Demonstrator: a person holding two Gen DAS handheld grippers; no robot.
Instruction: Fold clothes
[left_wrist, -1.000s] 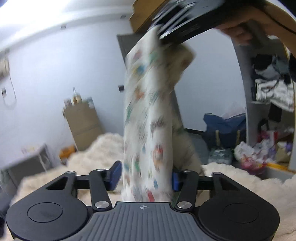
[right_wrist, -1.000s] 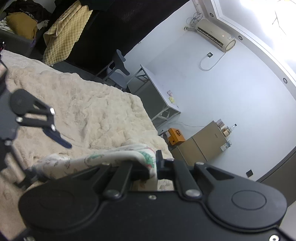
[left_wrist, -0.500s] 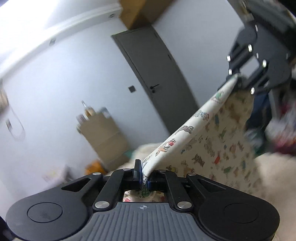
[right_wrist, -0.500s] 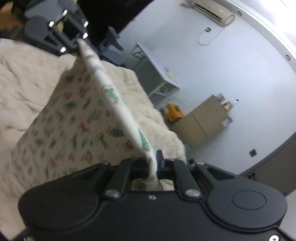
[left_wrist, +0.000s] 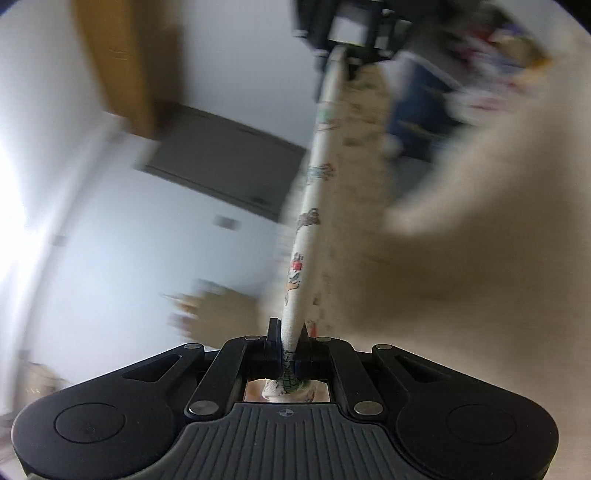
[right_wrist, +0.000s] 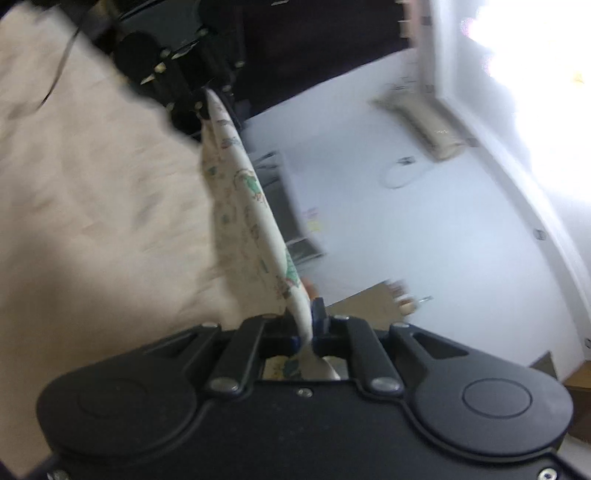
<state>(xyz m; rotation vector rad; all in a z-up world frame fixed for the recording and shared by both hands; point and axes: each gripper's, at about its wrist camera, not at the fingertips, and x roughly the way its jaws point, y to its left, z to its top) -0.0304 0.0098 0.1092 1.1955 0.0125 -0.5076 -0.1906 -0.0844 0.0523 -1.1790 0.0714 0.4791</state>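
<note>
The bed (left_wrist: 480, 229), covered in a shaggy cream blanket, fills the right side of the left wrist view and the left side of the right wrist view, and lies under the work. Both views are smeared with motion, so the room behind is hard to read beyond a grey door (left_wrist: 229, 166) and pale walls.

Above the bed hangs the printed cloth (left_wrist: 314, 206), lifted clear and pulled into one taut band. Its long axis runs straight from one pair of jaws to the other, so each gripper sees the other at the far end of the fabric. The rest of the cloth drops below that edge toward the blanket.

The left gripper (left_wrist: 288, 341) is clenched on one corner, fabric bunched behind its jaws. The right gripper (right_wrist: 304, 328) is clenched on the opposite corner. Neither hand is nearer; the next move, I judge, depends on keeping that shared edge level while lowering it.
</note>
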